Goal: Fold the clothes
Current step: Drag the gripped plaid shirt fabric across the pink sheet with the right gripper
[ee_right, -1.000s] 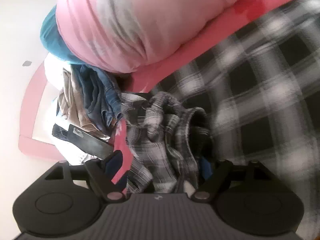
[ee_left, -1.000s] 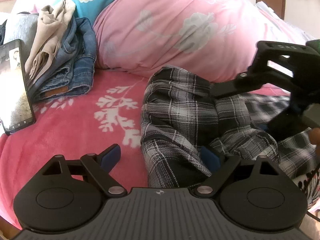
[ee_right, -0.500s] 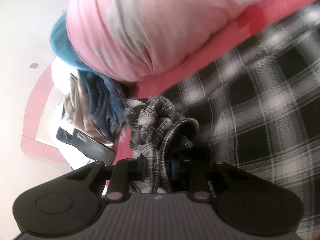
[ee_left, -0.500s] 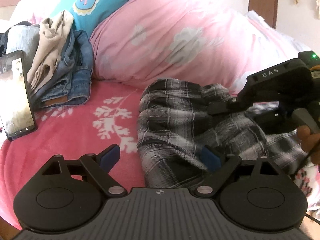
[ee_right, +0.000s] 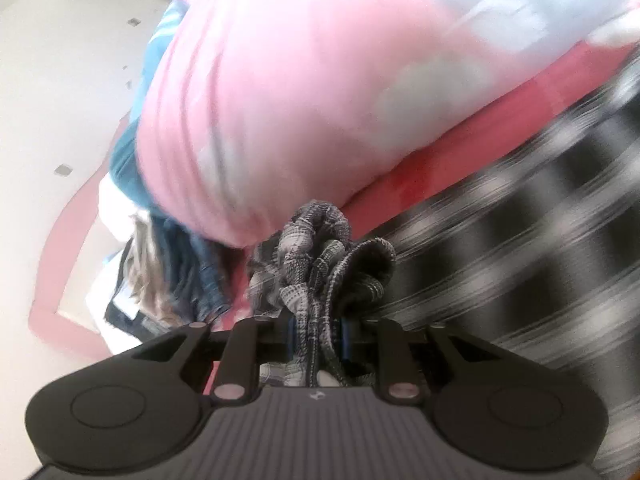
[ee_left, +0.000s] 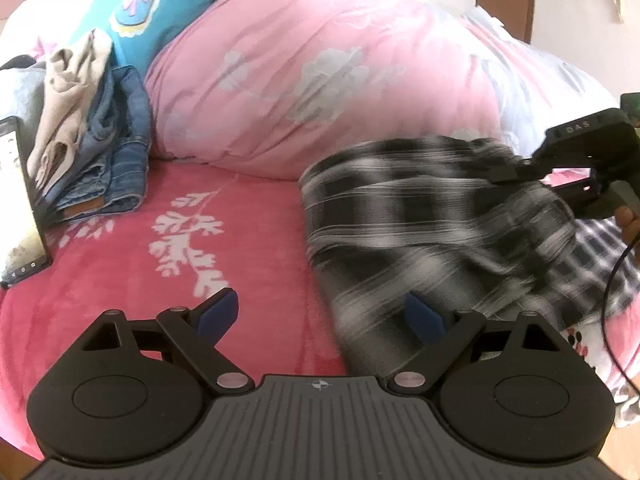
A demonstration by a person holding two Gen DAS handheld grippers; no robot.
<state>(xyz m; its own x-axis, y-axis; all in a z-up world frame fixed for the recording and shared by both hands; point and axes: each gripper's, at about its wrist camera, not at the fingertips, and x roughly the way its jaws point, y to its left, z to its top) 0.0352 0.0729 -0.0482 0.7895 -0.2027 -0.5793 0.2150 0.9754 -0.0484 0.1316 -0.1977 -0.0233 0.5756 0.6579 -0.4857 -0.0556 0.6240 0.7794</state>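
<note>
Plaid shirt (ee_right: 320, 264) | woven, bunched ropey folds | right gripper (ee_right: 316, 334) jaws clamped

We see one checked shirt (ee_left: 432, 216), one phone (ee_left: 20, 208), one big pink quilt (ee_left: 320, 80), one pair of jeans (ee_left: 116, 160), and two grippers (ee_left: 320, 316) (ee_right: 316, 334).

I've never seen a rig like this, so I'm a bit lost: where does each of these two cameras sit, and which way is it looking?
Left wrist: sits on the left gripper, looking along its open fingers over the pink bedspread at the plaid garment; the right gripper and fingers of a hand show.
Right wrist: sits on the right gripper, shut on a bunch of plaid garment, facing the pink quilt.
Both share the garment, quilt and folded jeans.
</note>
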